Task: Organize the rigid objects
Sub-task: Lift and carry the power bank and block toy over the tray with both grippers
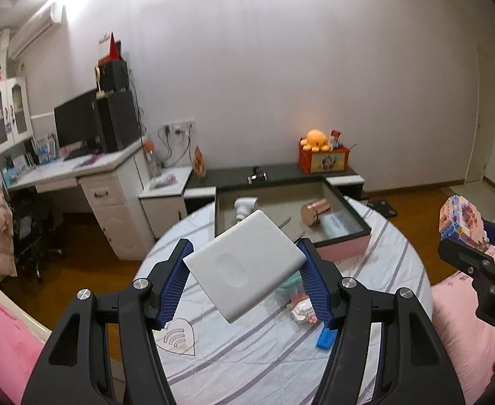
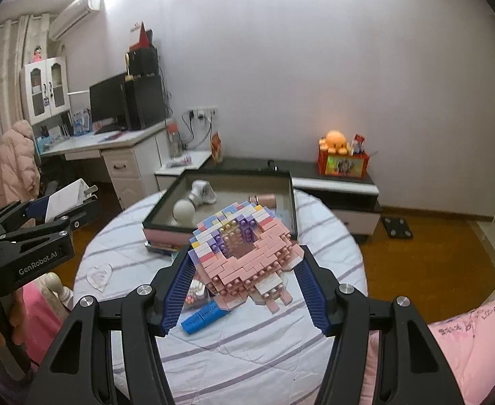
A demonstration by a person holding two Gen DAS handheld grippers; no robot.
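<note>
While the left gripper (image 1: 244, 270) clamps a white charger (image 1: 245, 266), the right gripper (image 2: 244, 270) grips a brick model (image 2: 244, 260) hiding the tray (image 2: 166, 209).

- Left gripper (image 1: 244, 263): matte black linkage arms with triangular cut-outs; round silver screw heads at the pivots, lower half of the frame.
- Left fingers (image 1: 175, 283): blue pads with fine ribbed texture, set on black carriers.
- Right gripper (image 2: 242, 266): same black frame, same silver pivot screws, ribbed blue fingers (image 2: 180, 287).
- Marking: white lettering "GenRobot.AI" on the black body of the left gripper, seen at the left edge of the right wrist view.
</note>
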